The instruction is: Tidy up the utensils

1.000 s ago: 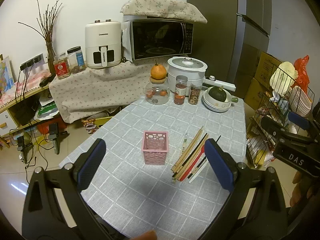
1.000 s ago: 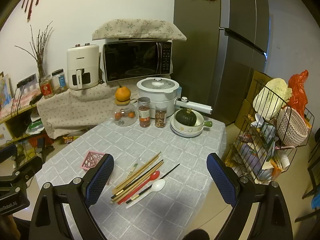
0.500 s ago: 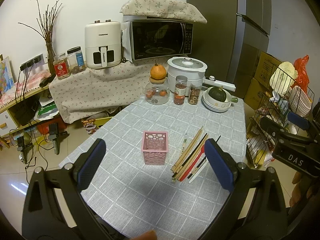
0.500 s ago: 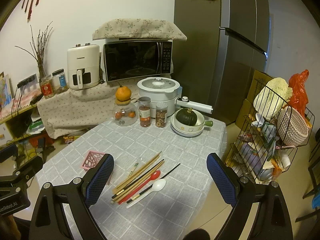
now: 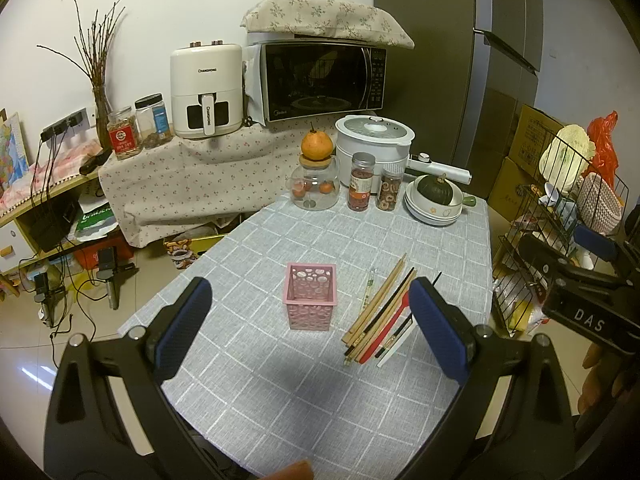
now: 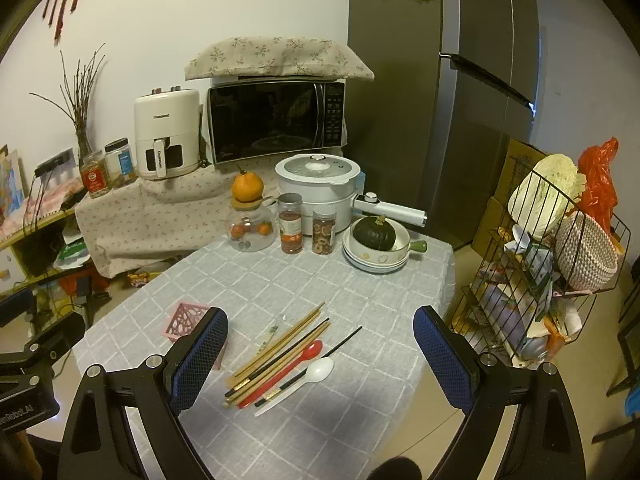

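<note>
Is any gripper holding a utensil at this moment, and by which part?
Nothing is held. The left gripper and right gripper are both open, and the utensils lie on the table.

In the right wrist view the pink holder (image 6: 182,319) at nine o'clock sits largely behind the right gripper's (image 6: 320,356) left finger (image 6: 199,356); its contents cannot be told.

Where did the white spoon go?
The white spoon lies on the grey tablecloth, at the right edge of the chopstick pile, right beside the red spoon.
</note>
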`<state>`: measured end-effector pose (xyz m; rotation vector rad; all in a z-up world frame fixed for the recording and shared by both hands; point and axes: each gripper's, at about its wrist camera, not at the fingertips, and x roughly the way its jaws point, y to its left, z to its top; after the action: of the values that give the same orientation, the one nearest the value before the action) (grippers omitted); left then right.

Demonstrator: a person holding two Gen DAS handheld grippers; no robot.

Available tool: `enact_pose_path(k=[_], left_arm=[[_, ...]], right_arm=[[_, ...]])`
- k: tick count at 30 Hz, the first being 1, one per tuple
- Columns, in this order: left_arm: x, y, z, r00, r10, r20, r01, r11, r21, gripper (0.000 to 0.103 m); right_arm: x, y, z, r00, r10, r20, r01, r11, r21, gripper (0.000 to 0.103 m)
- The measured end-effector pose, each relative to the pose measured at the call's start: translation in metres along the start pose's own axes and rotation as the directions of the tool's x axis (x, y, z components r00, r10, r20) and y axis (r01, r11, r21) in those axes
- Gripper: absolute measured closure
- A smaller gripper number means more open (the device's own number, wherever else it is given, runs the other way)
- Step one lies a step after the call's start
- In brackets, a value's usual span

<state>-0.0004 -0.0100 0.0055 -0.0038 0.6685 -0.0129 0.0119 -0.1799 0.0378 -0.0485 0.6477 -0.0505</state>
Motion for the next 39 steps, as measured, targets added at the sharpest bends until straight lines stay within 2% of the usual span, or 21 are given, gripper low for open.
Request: enact_pose_path(k=[17,30,34,37,39], left_arm=[[0.001,-0.001,0.001,1.000,-0.004,-0.009,0.004,1.000,-0.004,0.004],[0.023,-0.003,0.012,1.000,0.011,-0.015,-0.011,1.000,0.001,0.004],[0.037,-0.001,0.017,0.999,-0.013,-0.031,0.013,1.000,-0.011,0.004],[0.050,0.002,0.019,0.994,-0.088,-0.057,0.086,0.996,-0.039,0.004],[0.067,0.003,0.022,0.985,-0.145,-0.092,0.142,0.989,-0.034,0.004]], right_arm=[[0.006,0.004,-0.003,0.999,0.015,-0.029,-0.015,1.000,0.014,0.008],[0.030,-0.018,0.008,0.996,0.006,-0.091,-0.001,0.998,0.058,0.008],[0.041,-0.025,0.017,0.993,-0.009,-0.119,0.015,0.999,0.052,0.008],[0.057,-0.030,0.020,0.987,-0.015,-0.162,0.022,0.999,0.040,0.008],[0.069,-0.034,0.019,0.981,-0.016,-0.194,0.023,0.999,0.035,0.008]])
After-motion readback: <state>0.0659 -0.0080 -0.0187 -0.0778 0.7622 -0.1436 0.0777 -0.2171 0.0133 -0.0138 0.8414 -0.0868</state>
